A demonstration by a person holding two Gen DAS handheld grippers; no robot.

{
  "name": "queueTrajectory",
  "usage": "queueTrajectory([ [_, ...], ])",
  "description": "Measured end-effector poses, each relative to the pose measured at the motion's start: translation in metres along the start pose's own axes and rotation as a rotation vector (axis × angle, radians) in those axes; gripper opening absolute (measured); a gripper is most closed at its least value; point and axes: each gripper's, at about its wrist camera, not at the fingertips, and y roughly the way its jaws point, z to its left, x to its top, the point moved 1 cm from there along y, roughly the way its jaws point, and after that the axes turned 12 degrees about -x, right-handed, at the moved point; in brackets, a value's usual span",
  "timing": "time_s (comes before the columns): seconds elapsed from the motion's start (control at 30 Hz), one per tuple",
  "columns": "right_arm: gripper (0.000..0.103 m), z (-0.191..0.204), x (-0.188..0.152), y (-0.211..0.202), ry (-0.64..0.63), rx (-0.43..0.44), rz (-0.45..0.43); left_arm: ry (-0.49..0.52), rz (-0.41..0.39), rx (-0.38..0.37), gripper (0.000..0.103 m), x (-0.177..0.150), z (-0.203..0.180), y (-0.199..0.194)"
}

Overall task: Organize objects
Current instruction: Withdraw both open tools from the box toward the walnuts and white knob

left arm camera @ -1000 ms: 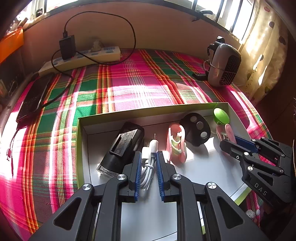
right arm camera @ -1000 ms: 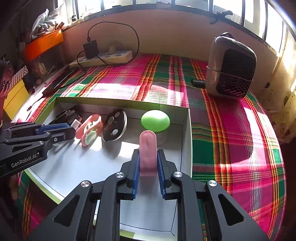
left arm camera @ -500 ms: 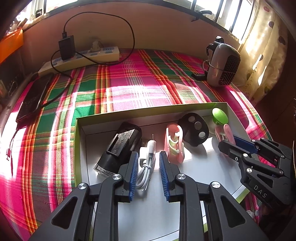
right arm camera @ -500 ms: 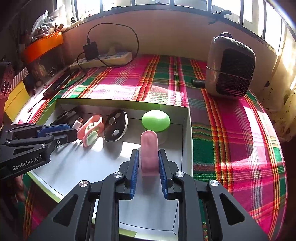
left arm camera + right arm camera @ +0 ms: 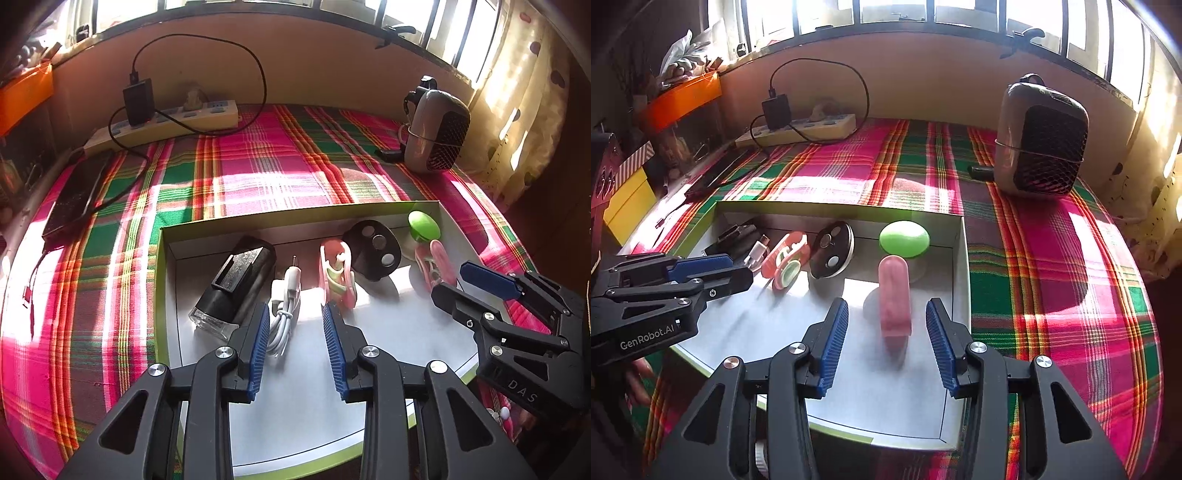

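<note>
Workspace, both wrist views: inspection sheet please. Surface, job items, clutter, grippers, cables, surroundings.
Surface: plaid cloth with sun patches; shallow green-edged box on it.
Job's things: in the box, a row of black flashlight, coiled white cable, pink-and-green clip, black disc, green dome, pink case.
Clutter: fan heater on the cloth; dark flat device at the left edge.
Grippers: left gripper jaws just opened, the white cable between them, untouched; right gripper jaws just opened, clear of the pink case.
Cables: power strip with black adapter and looped lead.
Surroundings: windows, curtain, orange bin.
</note>
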Motion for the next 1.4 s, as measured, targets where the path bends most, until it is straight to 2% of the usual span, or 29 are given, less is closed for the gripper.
queueTrajectory([
  [0.4, 0.045, -0.002, -0.014, -0.037, 0.037, 0.005, -0.043, 0.033, -0.073, 0.002, 0.029, -0.017, -0.024, -0.039],
  [0.9, 0.045, -0.008, -0.057, -0.086, 0.076, -0.008, -0.080, 0.021, -0.131, -0.024, 0.029, -0.065, -0.039, -0.081],
  [1.17, 0.045, -0.010, -0.086, -0.098, 0.078, -0.039, -0.079, 0.033, -0.101, -0.098, 0.029, -0.093, -0.048, -0.079],
  [1.4, 0.045, -0.013, -0.110, -0.094, 0.087, -0.044, -0.038, 0.042, -0.063, -0.184, 0.030, -0.103, -0.059, -0.066],
])
